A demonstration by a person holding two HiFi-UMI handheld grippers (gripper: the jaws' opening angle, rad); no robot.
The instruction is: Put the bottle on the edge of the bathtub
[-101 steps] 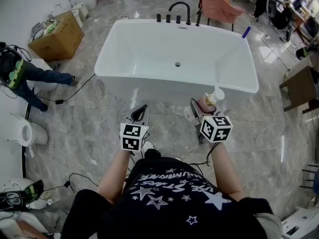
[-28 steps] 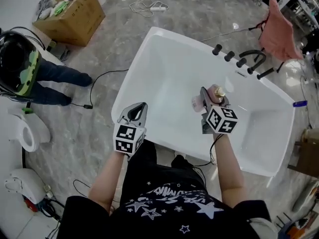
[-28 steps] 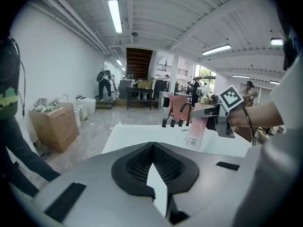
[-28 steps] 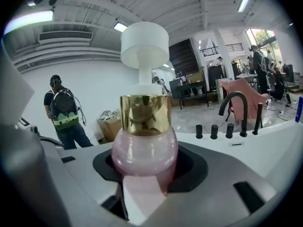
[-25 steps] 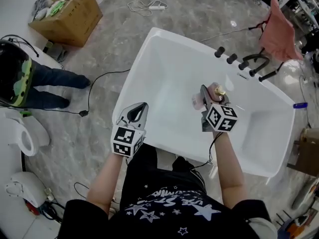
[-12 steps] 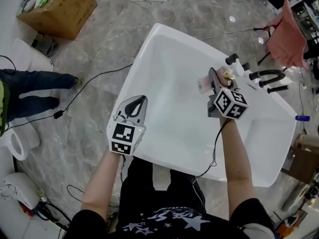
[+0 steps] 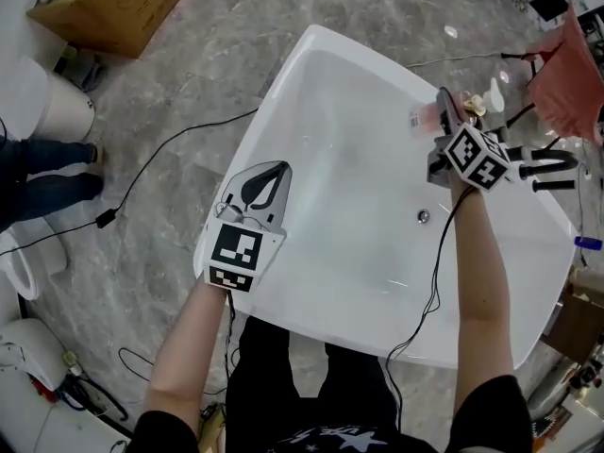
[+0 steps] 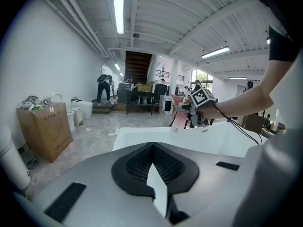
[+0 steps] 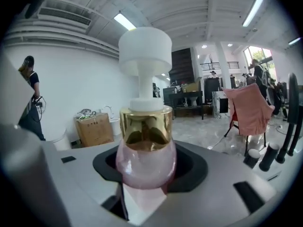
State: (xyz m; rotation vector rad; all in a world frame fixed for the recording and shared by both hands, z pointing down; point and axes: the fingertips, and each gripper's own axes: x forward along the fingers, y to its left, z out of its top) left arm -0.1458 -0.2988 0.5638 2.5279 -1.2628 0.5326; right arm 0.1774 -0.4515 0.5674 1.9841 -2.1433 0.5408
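Right tool (image 9: 145, 187) clamps bottle (image 9: 146, 159), base hidden

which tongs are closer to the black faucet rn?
Right. The right tongs, holding the bottle, sit just beside the faucet; the left tongs are across the basin, over the left rim of the bathtub.

Left hand-held gripper (image 8: 154, 174) jaws together, empty, bathtub (image 8: 142, 136) ahead, cardboard box (image 8: 45, 131) left.
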